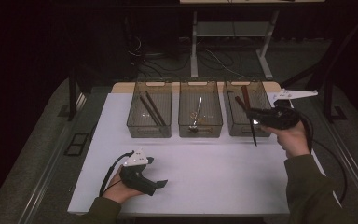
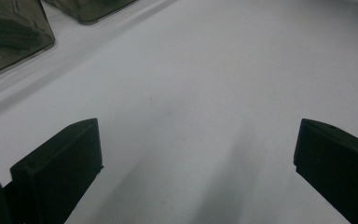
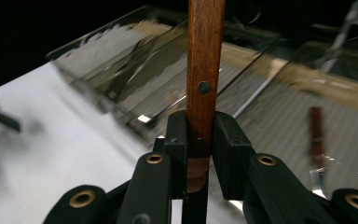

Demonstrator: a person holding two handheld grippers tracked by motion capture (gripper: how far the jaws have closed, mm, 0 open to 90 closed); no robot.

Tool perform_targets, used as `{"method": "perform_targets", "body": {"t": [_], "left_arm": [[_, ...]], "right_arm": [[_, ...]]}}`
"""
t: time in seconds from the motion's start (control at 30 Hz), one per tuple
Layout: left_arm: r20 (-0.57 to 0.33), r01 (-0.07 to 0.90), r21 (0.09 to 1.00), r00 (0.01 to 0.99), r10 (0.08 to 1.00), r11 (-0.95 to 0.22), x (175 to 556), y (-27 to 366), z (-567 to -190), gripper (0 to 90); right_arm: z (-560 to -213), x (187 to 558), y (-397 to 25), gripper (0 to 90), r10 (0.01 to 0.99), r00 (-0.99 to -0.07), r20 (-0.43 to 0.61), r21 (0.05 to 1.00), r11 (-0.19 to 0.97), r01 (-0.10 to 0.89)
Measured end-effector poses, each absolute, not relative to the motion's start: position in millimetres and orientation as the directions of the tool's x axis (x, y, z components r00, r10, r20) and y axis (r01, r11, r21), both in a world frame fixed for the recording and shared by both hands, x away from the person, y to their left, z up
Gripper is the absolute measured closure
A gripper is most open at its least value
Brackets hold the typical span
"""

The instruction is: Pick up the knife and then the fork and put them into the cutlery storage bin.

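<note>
White table (image 1: 205, 182), dark cabled floor (image 1: 223, 60) behind

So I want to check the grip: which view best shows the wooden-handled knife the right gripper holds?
The right gripper view: the brown riveted wooden-handled knife is close up, clamped between the right gripper jaws. The high view shows the knife small and dark, hanging by the right-hand bin.

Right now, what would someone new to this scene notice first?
First, the right gripper shut on a wooden-handled knife held over the right bin, which holds another wooden handle. Next, three clear bins in a row at the far side of the white table. The left gripper rests open near the front edge.
</note>
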State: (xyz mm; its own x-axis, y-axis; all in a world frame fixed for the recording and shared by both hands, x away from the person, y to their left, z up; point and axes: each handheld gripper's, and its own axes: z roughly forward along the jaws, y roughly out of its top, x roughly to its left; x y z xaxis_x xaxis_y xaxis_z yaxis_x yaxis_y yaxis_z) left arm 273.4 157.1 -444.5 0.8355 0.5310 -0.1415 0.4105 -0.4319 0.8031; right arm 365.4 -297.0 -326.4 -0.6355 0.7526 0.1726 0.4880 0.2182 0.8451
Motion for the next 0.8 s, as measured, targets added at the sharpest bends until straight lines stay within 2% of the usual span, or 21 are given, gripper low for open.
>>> {"method": "perform_targets", "body": {"t": [0.23, 0.4, 0.6, 0.8], "left_arm": [[-0.134, 0.398, 0.807, 0.843, 0.522, -0.436, 275, 157, -444, 0.0], [-0.135, 0.398, 0.808, 0.844, 0.520, -0.435, 275, 156, -445, 0.0], [-0.119, 0.378, 0.806, 0.857, 0.502, -0.455, 274, 154, -445, 0.0], [-0.122, 0.378, 0.806, 0.859, 0.497, -0.455, 273, 154, -444, 0.0]], "right_arm": [[-301, 391, -313, 76.4, 0.823, -0.554, 0.128, 0.870, 0.175, 0.460], [-299, 417, -317, 76.4, 0.870, -0.478, 0.124, 0.877, 0.129, 0.462], [-317, 439, -312, 76.4, 0.911, -0.397, 0.113, 0.875, 0.098, 0.474], [-346, 453, -300, 76.4, 0.921, -0.376, 0.101, 0.833, 0.128, 0.538]]}}
